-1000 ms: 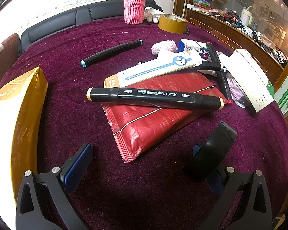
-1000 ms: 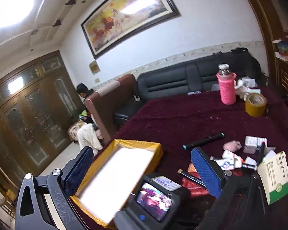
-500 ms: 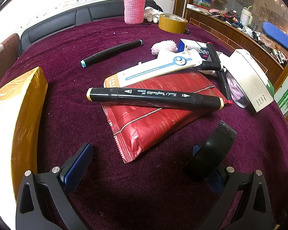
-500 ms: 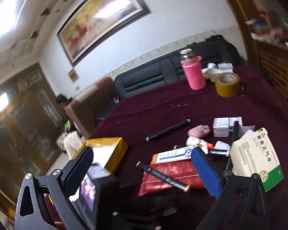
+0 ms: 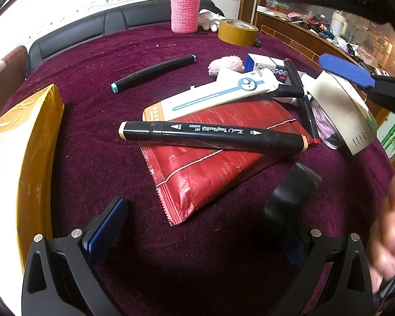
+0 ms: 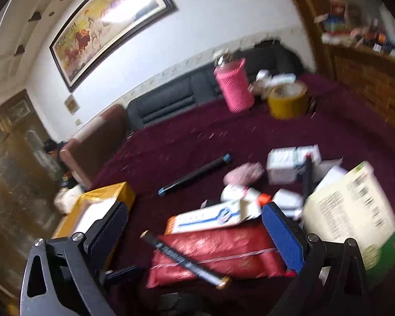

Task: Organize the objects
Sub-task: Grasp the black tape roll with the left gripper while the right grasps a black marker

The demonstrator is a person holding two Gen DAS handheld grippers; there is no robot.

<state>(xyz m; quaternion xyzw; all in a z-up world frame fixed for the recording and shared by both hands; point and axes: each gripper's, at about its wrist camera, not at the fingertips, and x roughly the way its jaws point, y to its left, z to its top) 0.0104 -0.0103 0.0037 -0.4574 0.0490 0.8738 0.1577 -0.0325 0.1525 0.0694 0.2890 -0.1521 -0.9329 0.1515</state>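
A black art marker (image 5: pixel 213 137) lies across a red foil packet (image 5: pixel 218 163) on the maroon cloth, ahead of my left gripper (image 5: pixel 200 237), which is open. A black tape roll (image 5: pixel 289 197) rests against its right finger and hides the pad. A long white-and-blue box (image 5: pixel 216 97) overlaps the packet's far edge. A gold box (image 5: pixel 31 142) lies at the left. My right gripper (image 6: pixel 194 234) hangs open above the packet (image 6: pixel 216 252) and marker (image 6: pixel 184 258), holding nothing. One of its blue pads (image 5: pixel 345 69) shows at the upper right of the left wrist view.
A second marker (image 5: pixel 152 73), a pink fluffy ball (image 5: pixel 226 64), small cartons (image 5: pixel 266 64) and a cream medicine box (image 5: pixel 342 110) crowd the right side. A pink-sleeved flask (image 5: pixel 184 10) and brown tape roll (image 5: pixel 237 31) stand at the back. A hand (image 5: pixel 389 231) shows at right.
My right gripper has swung from facing the room down toward the pile, and now shows in the left wrist view along with a hand. The left gripper and the objects have stayed still.
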